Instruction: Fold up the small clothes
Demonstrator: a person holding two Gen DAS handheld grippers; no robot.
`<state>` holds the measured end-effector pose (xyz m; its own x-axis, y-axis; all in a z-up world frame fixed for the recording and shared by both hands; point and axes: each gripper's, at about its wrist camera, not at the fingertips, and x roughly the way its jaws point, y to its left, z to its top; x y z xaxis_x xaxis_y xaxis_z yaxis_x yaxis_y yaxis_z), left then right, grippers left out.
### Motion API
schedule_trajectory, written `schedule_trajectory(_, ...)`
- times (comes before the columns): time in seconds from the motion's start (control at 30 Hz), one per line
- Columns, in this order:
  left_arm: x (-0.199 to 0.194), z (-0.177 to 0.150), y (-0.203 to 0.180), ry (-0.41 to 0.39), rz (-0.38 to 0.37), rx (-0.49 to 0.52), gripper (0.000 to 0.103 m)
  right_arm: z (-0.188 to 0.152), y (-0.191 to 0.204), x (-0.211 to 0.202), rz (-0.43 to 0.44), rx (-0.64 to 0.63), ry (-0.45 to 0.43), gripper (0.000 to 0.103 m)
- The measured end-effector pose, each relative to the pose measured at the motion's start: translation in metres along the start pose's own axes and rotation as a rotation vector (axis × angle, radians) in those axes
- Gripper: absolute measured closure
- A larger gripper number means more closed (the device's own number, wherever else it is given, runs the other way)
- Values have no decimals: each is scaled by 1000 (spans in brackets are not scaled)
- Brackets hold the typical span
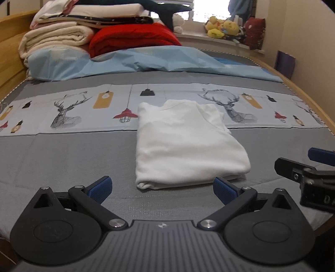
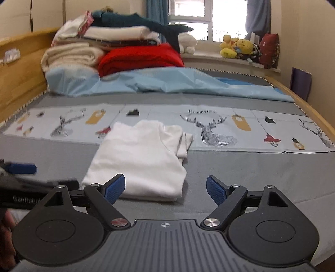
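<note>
Item: white garment [image 1: 186,144] [image 2: 142,161], folded into a compact rectangle, lying flat on the bed [image 1: 62,159] [image 2: 251,173]. Its far end lay over the printed band [image 1: 73,108] [image 2: 219,129] of deer and lamp motifs; its near end lay on the plain grey cover. A folded edge ran along the near side, with layered edges visible at the right.

Left hand-held gripper [image 1: 162,187]: jaws spread wide, nothing between them. It was held just short of the garment's near edge, apart from the cloth. Blue fingers [image 1: 100,188] sat either side of the near corners as seen in the left wrist view. In the right wrist view its blue tip [image 2: 21,168] showed at the left margin, blurred.

Right hand-held gripper [image 2: 165,188]: jaws spread wide, nothing between them. It was held near the garment's near right corner; its left finger overlapped the cloth in the picture, contact not determinable. In the left wrist view part of it [image 1: 309,169] showed at the right margin, beside the garment.

Surroundings, far end of bed: light blue sheet [image 1: 136,60] [image 2: 167,83], rumpled; red blanket [image 1: 132,37] [image 2: 140,56], folded; cream blankets [image 1: 56,39] [image 2: 71,54], stacked; dark plush shark [image 1: 165,10] [image 2: 146,23] on top of the stack. Wooden bed frame [image 1: 8,41] [image 2: 18,69] at left. Window sill held yellow soft toys [image 1: 222,27] [image 2: 236,47] and a dark red cushion [image 1: 254,31] [image 2: 270,50].
</note>
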<state>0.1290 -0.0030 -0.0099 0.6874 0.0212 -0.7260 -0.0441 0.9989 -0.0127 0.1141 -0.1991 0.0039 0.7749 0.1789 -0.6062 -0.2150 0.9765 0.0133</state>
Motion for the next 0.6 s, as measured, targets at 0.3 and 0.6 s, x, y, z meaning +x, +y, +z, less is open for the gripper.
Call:
schedule_trajectory(0.3,4,3,1,25,-9,-53,1,0,12,5,16,-39,9,17)
schedule_trajectory(0.6,10,3,3,68,-18,-80,1,1,12,10,9,-37,21,17)
